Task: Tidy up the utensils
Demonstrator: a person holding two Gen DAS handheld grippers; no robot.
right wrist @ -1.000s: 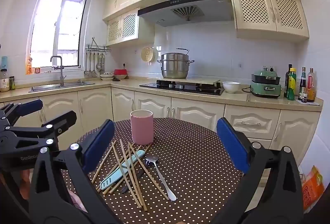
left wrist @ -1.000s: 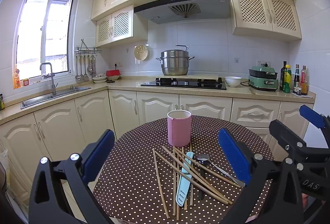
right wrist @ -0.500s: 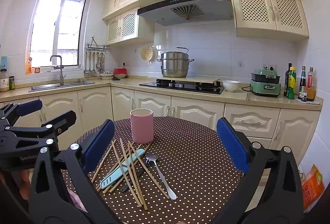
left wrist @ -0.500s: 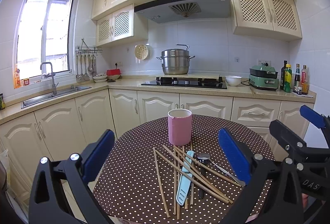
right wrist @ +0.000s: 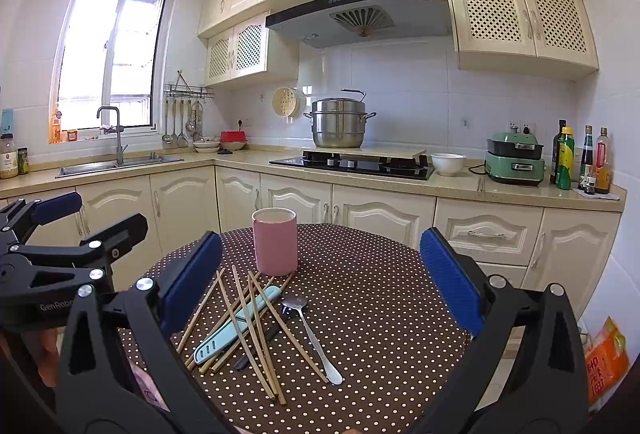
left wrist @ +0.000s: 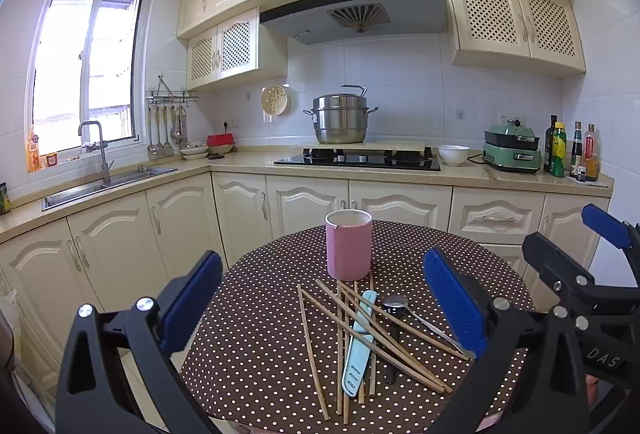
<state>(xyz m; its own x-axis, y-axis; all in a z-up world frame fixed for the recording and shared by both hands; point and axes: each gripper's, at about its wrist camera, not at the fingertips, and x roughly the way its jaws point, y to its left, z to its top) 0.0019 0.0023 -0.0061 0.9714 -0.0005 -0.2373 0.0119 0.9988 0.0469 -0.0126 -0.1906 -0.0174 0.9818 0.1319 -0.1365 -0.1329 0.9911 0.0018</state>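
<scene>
A pink cup (left wrist: pixel 349 250) stands upright on a round brown polka-dot table (left wrist: pixel 256 334); it also shows in the right wrist view (right wrist: pixel 275 241). In front of it lies a loose pile: several wooden chopsticks (left wrist: pixel 340 326), a light blue utensil (left wrist: pixel 359 350), a metal spoon (left wrist: pixel 420 322) and a dark handle (left wrist: pixel 393 354). The right wrist view shows the chopsticks (right wrist: pixel 248 330), blue utensil (right wrist: pixel 236 326) and spoon (right wrist: pixel 312 338) too. My left gripper (left wrist: pixel 324 298) is open and empty above the pile. My right gripper (right wrist: pixel 320 284) is open and empty.
The table (right wrist: pixel 380 314) stands before cream cabinets (left wrist: pixel 308 202). On the counter are a hob with a steel pot (left wrist: pixel 340 120), a white bowl (left wrist: pixel 453 154), a green appliance (left wrist: pixel 512 150), bottles (left wrist: pixel 572 150) and a sink (left wrist: pixel 104 182). An orange bag (right wrist: pixel 604 362) is at lower right.
</scene>
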